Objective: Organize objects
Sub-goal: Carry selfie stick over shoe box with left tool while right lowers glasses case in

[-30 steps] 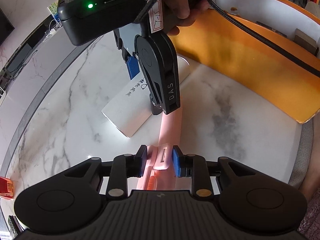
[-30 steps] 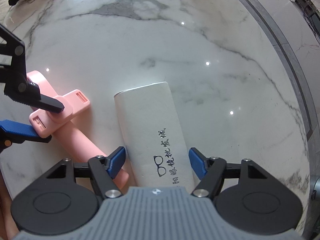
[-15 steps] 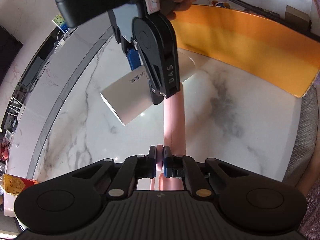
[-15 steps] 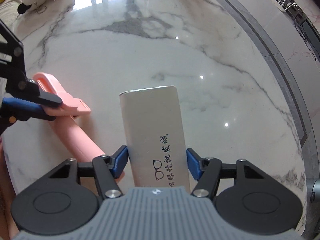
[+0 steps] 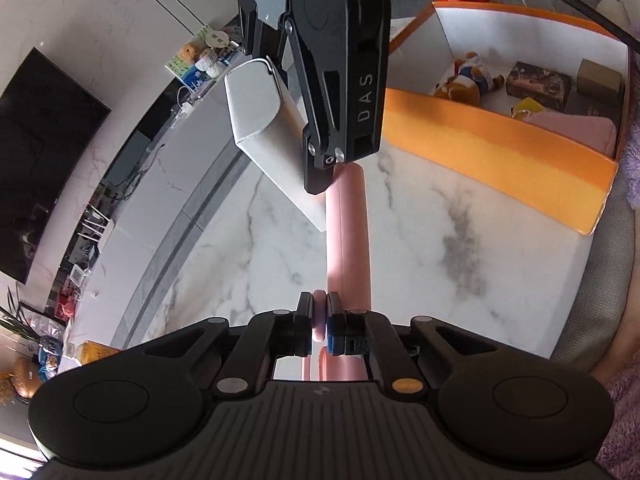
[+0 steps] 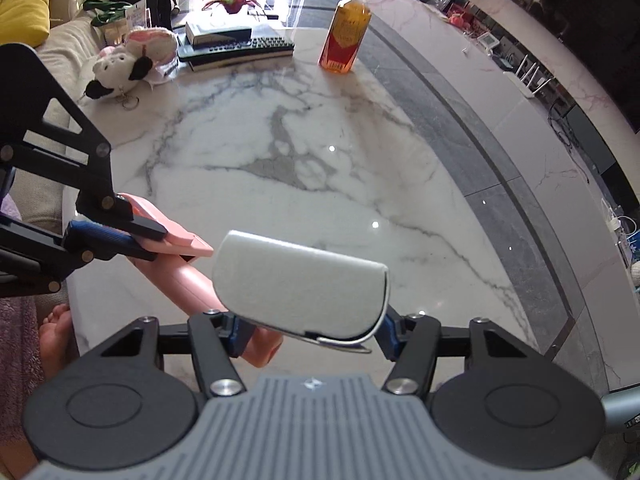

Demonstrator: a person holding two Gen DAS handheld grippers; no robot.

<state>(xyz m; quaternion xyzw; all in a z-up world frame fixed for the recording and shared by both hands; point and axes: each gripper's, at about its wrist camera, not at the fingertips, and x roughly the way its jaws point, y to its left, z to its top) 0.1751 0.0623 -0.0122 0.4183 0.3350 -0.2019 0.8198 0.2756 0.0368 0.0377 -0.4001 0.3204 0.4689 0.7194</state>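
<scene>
The right gripper (image 6: 310, 330) pinches a white glasses case (image 6: 300, 286) and holds it in the air above the marble table (image 6: 320, 152). The left gripper (image 5: 319, 316) is clamped on the flat tab of a pink tube-shaped object (image 5: 347, 240), also off the table, near the orange box (image 5: 500, 152)

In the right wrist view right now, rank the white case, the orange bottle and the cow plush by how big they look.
1. White case, though nearest the camera.
2. and 3. Orange bottle and cow plush look alike.

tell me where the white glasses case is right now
The white glasses case is clamped in the right gripper, lifted above the marble table, beside the pink tool.
</scene>
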